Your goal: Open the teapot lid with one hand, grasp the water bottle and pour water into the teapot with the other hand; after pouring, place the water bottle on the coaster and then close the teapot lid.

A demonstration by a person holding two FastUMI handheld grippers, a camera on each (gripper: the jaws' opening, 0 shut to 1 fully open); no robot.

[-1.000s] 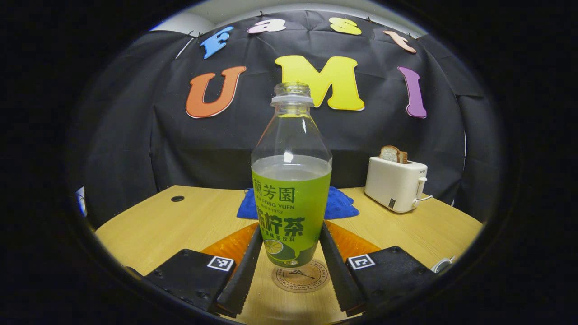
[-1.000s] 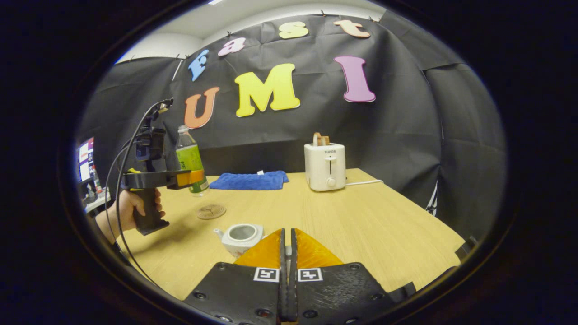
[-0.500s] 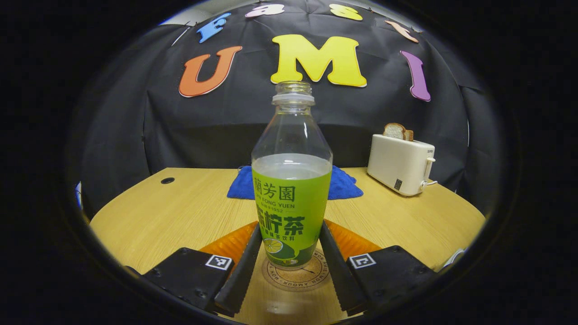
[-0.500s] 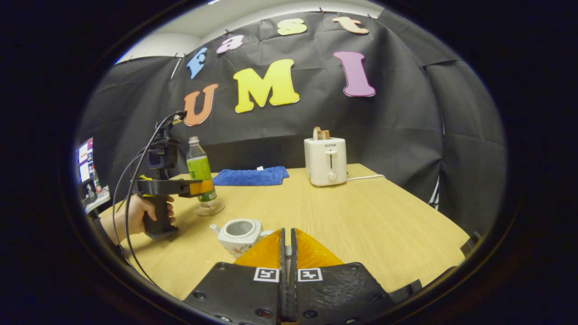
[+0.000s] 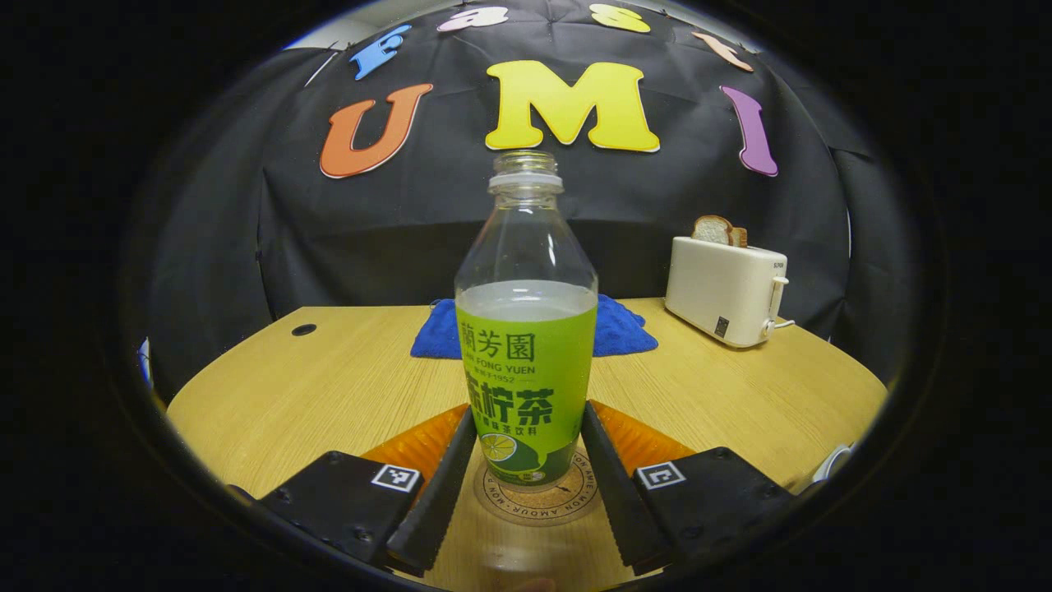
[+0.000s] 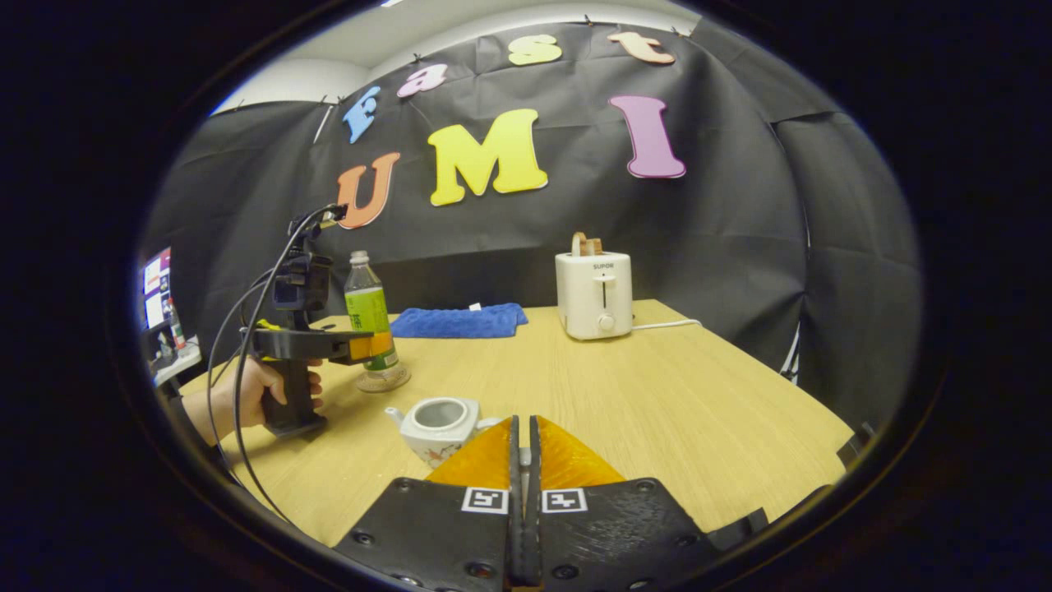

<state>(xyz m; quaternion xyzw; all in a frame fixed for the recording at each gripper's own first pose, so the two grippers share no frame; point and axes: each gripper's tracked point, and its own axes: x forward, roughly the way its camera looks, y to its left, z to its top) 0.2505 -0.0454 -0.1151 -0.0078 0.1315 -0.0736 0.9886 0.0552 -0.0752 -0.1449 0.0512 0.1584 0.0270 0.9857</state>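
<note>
Apparently past pouring, the bottle stands on the coaster at the table's near left, both fingers of the left gripper on it, while the teapot waits lidless and the right gripper is pinched closed, the lid unseen.

white toaster holding bread stands near blue cloth on wooden table.

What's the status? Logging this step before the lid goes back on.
Left hand-held gripper shut on bottle, bottle standing on coaster. Right hand-held gripper shut, load unseen. Teapot open, nothing in the way.
</note>
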